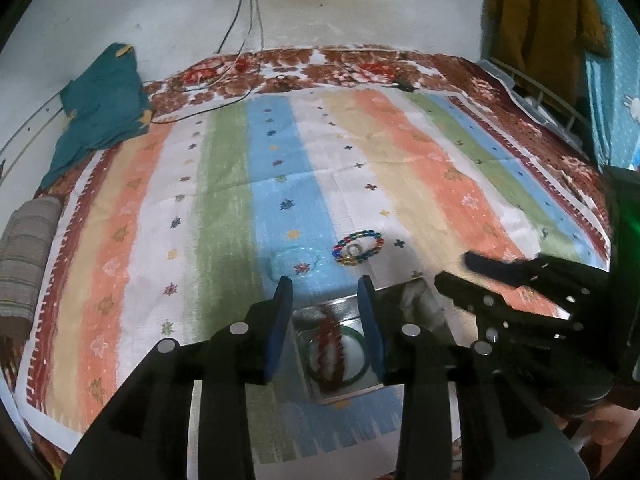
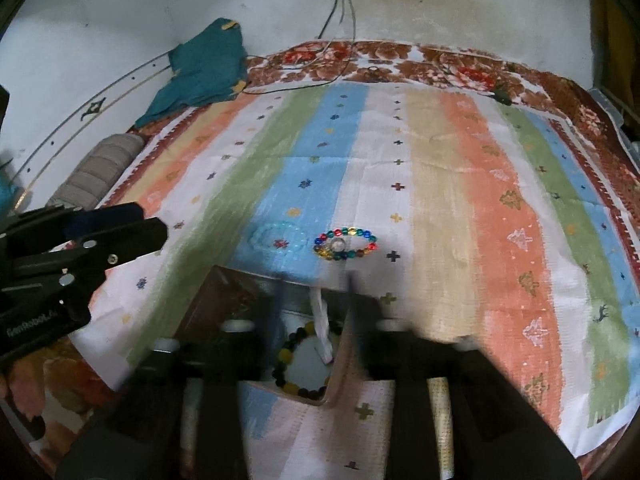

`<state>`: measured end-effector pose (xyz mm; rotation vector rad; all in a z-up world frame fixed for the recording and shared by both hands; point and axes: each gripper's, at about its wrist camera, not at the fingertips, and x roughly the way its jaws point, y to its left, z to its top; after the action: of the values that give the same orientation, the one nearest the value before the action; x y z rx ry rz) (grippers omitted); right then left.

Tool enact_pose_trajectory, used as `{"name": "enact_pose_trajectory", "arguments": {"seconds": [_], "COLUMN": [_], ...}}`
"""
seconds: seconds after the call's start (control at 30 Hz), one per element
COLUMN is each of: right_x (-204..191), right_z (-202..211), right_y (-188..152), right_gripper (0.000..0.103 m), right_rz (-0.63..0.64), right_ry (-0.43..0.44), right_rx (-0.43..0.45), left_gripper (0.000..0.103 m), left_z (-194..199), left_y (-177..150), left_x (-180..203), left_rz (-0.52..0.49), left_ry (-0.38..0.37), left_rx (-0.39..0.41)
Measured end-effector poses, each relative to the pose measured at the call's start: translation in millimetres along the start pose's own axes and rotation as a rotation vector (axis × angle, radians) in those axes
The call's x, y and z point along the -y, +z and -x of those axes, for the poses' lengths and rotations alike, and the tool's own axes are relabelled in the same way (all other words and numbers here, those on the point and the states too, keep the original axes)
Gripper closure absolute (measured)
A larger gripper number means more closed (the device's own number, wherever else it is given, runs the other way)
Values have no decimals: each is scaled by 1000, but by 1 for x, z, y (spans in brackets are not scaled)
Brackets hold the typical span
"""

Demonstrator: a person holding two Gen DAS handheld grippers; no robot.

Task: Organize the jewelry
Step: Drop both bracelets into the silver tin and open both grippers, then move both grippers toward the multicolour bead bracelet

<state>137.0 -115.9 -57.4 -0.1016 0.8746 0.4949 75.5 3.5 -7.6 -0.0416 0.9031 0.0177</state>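
Left gripper (image 1: 326, 292) spread above box (image 1: 340, 308); multicolor bracelet (image 1: 357, 247) beyond.

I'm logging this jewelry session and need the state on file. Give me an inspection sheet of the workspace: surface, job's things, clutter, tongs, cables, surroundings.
Surface: striped cloth spread over a floral blanket.
Job's things: multicolour bracelet and pale blue bracelet lie on the cloth, apart; a ring sits inside the multicolour one. The box holds a red bracelet and green bangle; a dark-and-yellow bead bracelet shows in the right wrist view.
Clutter: teal garment; grey roll.
Tongs: left tongs open over the box, empty; right tongs blurred, apparently open.
Cables: cables run from the wall onto the blanket.
Surroundings: stained white wall; mustard garment hanging.
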Motion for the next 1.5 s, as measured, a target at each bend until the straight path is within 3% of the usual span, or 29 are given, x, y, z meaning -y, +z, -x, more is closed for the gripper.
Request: {"name": "enact_pose_trajectory", "arguments": {"seconds": [0.17,0.3,0.87,1.13,1.5], "right_x": [9,16,34,39,47], "right_z": [-5,-10,-29,-35,-49], "right_y": [2,3,15,23,30], "right_gripper": [58,51,32,22,20], "right_rz": [-25,-48,-119,-112,-105], "right_ry": [-16,-27,-26,-64,-91], "right_rx": [-23,-38,-89,-86,-92], "left_gripper": [58,49,24,21,17], "left_z": [-4,-9,-43,-58,-74], "left_y": [2,4,18,24,34], "left_x": [-7,-14,-29,-38,-40], "left_rz": [23,42,89,97,94], "left_ry": [21,28,81,93,113], "left_rx": [-8,-26,-109,-138,-147]}}
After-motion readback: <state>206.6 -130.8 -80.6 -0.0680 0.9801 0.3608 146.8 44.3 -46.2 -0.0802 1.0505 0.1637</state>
